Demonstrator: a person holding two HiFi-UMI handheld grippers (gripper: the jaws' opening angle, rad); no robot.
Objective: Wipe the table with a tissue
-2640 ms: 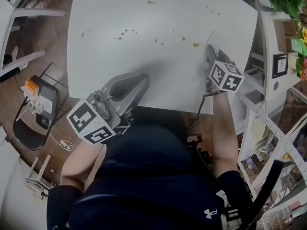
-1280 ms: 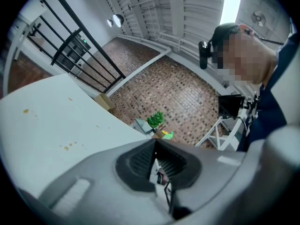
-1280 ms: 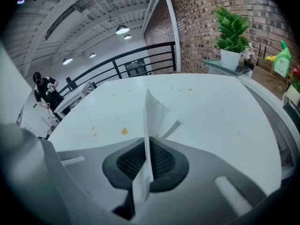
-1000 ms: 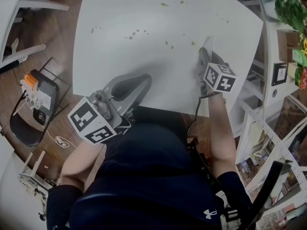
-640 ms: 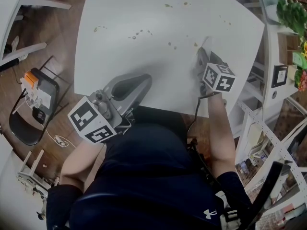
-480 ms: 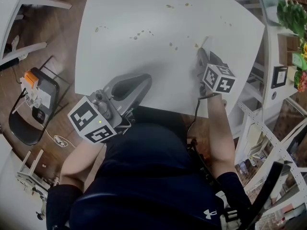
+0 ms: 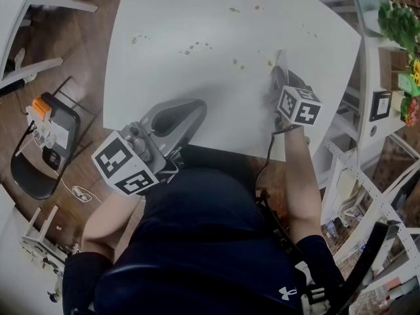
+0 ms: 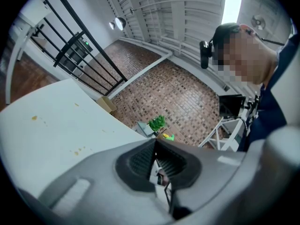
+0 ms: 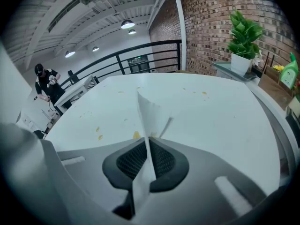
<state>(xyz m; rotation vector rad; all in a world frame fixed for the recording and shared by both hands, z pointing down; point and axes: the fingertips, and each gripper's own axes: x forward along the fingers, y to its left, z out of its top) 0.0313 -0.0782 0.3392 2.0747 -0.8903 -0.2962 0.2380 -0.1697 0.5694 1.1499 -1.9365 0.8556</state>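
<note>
Pinching the tissue [image 9: 149, 116] above the counter [image 7: 197, 77] at frame right, the right gripper [image 7: 278, 77] fingers clamp it; the left gripper [image 7: 191, 113] fingers sit pressed together.

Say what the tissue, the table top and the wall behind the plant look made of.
Tissue: thin white paper, matte; it creases and stands in a soft fold. Table: smooth white top, probably laminate or painted board; faint even sheen, no grain. Wall: red-brown brick, rough, with visible mortar lines.
</note>
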